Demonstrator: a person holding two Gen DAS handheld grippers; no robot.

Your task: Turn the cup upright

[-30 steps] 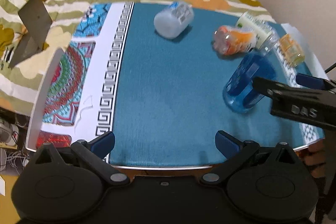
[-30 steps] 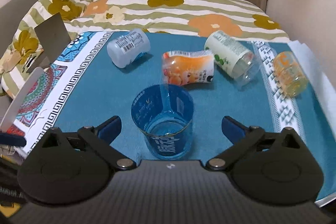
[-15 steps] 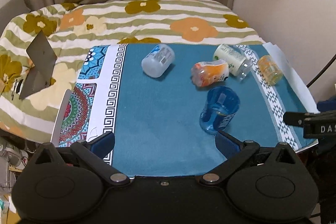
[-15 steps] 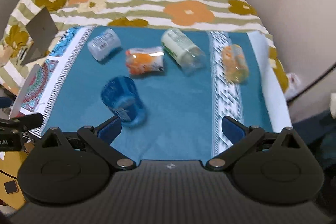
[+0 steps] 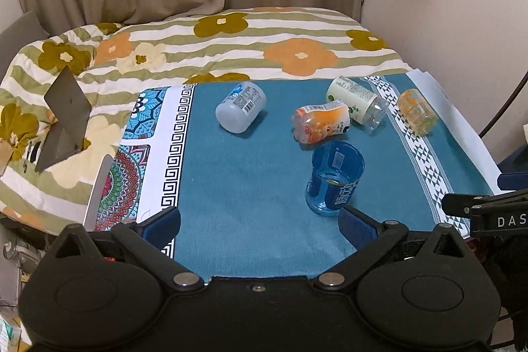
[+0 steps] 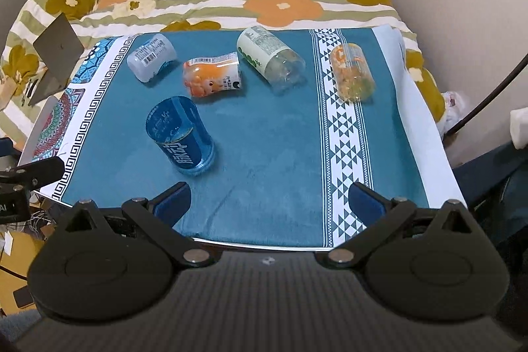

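Note:
A blue clear cup (image 5: 335,178) stands upright on the teal cloth (image 5: 250,174); it also shows in the right wrist view (image 6: 181,137). Other cups lie on their sides behind it: a white one (image 5: 241,111), an orange one (image 5: 321,122), a green-and-white one (image 5: 356,99) and a yellow-orange one (image 5: 416,111). My left gripper (image 5: 259,225) is open and empty, at the cloth's near edge, its right finger just in front of the blue cup. My right gripper (image 6: 269,202) is open and empty, back at the table's front edge, to the right of the blue cup.
A flowered quilt (image 5: 231,45) covers the bed behind the table. A grey open laptop (image 5: 64,117) sits at the left. A wall (image 5: 462,5) stands at the right. The right gripper's side shows at the right edge of the left wrist view (image 5: 488,213).
The right gripper has let go of the blue cup and drawn back to the table's front edge. The left gripper has pulled back and up. The blue cup stands upright.

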